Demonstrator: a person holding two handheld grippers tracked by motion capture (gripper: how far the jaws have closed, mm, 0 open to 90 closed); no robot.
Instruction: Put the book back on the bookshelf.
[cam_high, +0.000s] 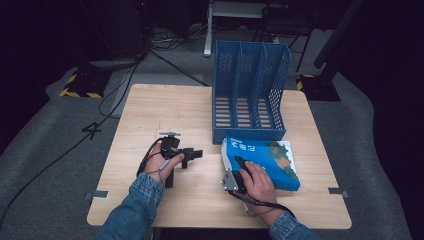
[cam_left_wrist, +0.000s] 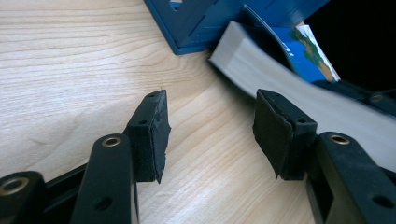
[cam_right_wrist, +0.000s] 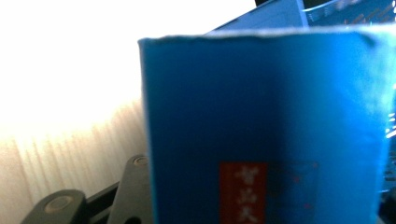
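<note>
One thick blue book (cam_high: 265, 162) lies flat on a pale wooden desk (cam_high: 150, 110), near the desk's right edge and just in front of one blue plastic file rack (cam_high: 250, 90). The rack has three upright slots with perforated walls and stands at the desk's far edge, right of the middle. The book's cover shows a green and tan map-like pattern and white lettering.

A person in denim sleeves holds two grippers, one in each hand. The right gripper (cam_high: 235, 172) sits at the book's near left corner, jaws pinching the book; its own view has the blue cover and a red label close up between them. The left gripper (cam_high: 192, 155) rests on the desk left of the book, towards the middle, its jaws spread with only bare wood between the two black pads (cam_left_wrist: 152, 135).

The desk stands on grey carpet (cam_high: 45, 130) in a dark room. Black cables (cam_high: 120, 85) trail across the floor.
</note>
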